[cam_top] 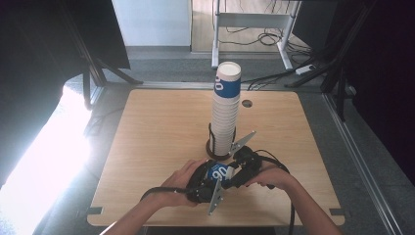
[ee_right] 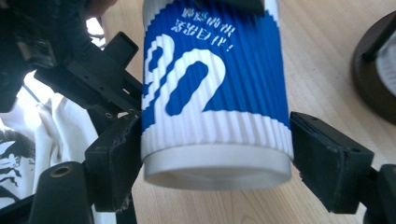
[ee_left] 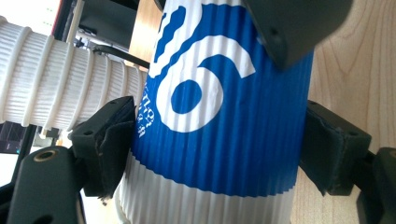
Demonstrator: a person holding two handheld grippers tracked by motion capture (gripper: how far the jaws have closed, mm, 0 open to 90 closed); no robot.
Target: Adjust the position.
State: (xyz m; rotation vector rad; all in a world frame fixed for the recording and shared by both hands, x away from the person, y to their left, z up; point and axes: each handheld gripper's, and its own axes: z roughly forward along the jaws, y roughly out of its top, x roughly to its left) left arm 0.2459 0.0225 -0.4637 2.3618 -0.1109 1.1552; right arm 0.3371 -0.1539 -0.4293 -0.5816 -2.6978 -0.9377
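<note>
high view — a person's two hands meet low over a wooden table (cam_top: 161,127), just in front of a tall stack of paper cups (cam_top: 226,115) standing in a dark wire holder (cam_top: 214,147). between them lies one blue-and-white cup (cam_top: 219,172), carried on its side just this side of the stack's foot. the left gripper (cam_top: 208,182) comes at it from the left, the right gripper (cam_top: 238,171) from the right, each taking an opposite end, which looks like a handover or a pulling-apart of nested cups.

left gripper view — its black claw pinches the cup (ee_left: 219,112) across the ribbed blue band, both pads pressed into the wall, so the cup is firmly held. the stack (ee_left: 65,95) runs across the frame beyond the cup, and part of the other gripper overlaps the cup's far end.

right gripper view — the cup's rim end (ee_right: 217,98) sits between this claw's pads. the left pad touches the white band near the rim, while the right pad appears just shy of it, so the claw reads as half spread around the cup, not yet clamping. beyond the cup, the holder's dark base (ee_right: 379,70) sits on the table.
</note>
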